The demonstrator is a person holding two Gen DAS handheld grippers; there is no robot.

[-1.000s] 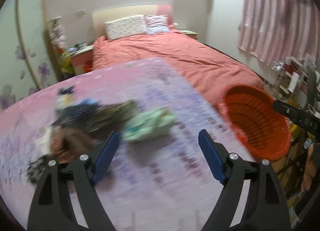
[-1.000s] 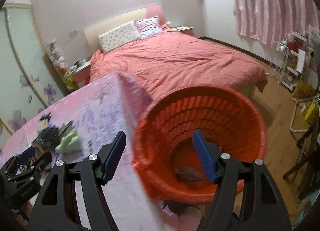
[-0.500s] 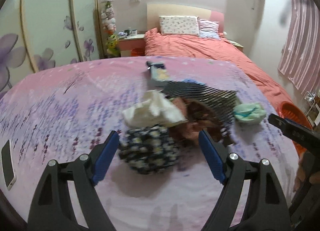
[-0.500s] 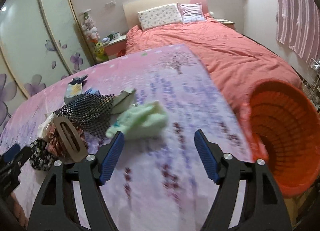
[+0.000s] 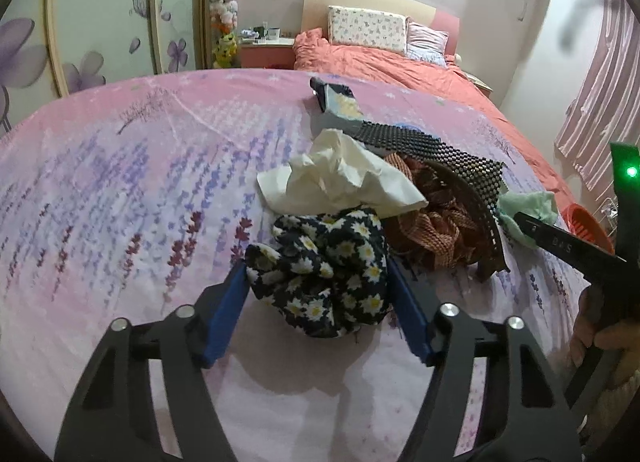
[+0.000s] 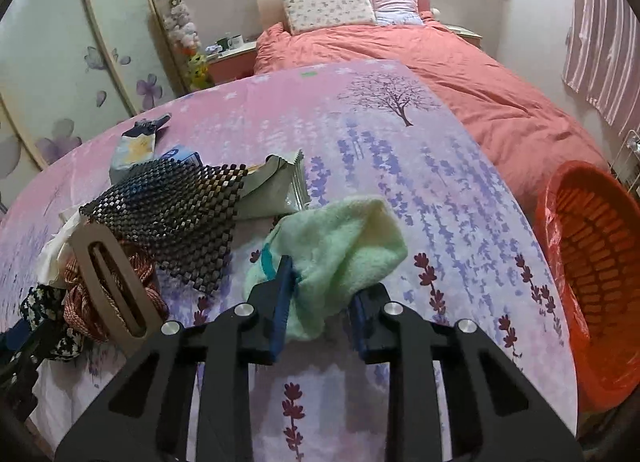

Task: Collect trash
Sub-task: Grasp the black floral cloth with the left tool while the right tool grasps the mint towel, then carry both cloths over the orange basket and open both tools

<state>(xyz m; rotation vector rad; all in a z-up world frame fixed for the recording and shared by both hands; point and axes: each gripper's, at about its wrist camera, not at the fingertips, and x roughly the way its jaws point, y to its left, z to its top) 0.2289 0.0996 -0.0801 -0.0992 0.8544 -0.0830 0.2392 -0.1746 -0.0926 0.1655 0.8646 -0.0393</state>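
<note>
Left tongs (image 5: pixel 318 294) apart around daisy cloth (image 5: pixel 324 270) (contact unclear); right tongs (image 6: pixel 322 308) clamped on green towel (image 6: pixel 340 246).

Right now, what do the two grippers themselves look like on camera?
Both match: black skeletal frames with triangular cutouts, silver round bolts, flat blue pads on the fingers. The left gripper shows this; so does the right gripper. In the left view, the right one carries white lettering and a green light. No cables or sleeves visible.

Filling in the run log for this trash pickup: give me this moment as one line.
left gripper: around floral cloth, not clamped | right gripper: closing on green towel | basket: right of table | phase: grasping
</note>
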